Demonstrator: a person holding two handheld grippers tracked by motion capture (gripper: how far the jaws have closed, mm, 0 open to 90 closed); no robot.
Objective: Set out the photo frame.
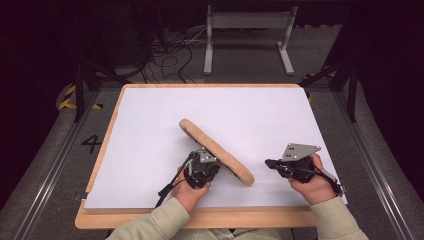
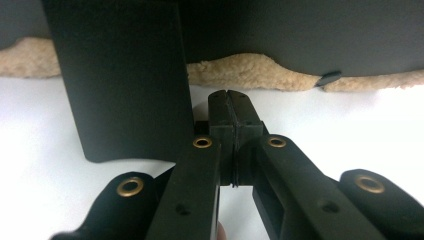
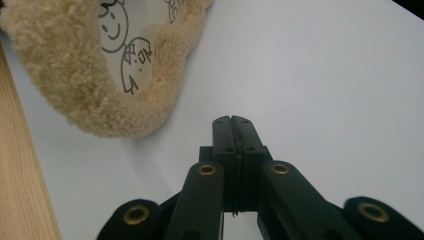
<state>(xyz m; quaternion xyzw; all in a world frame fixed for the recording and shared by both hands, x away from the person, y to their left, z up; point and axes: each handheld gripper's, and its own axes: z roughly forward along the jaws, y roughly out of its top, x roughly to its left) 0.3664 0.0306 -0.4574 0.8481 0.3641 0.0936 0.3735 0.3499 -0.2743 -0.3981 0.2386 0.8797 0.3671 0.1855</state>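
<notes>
In the high view, a tan fleecy pad [image 1: 217, 150], long and oval, lies tilted on the white sheet [image 1: 150, 130] that covers the wooden table [image 1: 200, 219], its near end raised off the sheet. The left gripper [image 1: 202, 169] sits just beside the pad's near-left edge, held by the person's left hand [image 1: 190, 192]. The right gripper [image 1: 272, 163] is to the right of the pad's near end, apart from it, in the right hand [image 1: 312, 182], with a grey plate [image 1: 298, 150] on top.

In the left gripper view, the left gripper [image 2: 229, 95] has its jaws pressed together with nothing between them. Beyond the tips runs the pad's fleece rim [image 2: 240, 72], with its dark underside [image 2: 300, 35] above and a dark flap [image 2: 125, 80] hanging to the left.

In the right gripper view, the right gripper [image 3: 231, 121] also has its jaws closed flat on each other, empty, over the sheet [image 3: 325, 90]. The pad [image 3: 75, 95] lies up and left of the tips, its fleece border framing a white inner face printed with cartoon drawings [image 3: 122, 45].
</notes>
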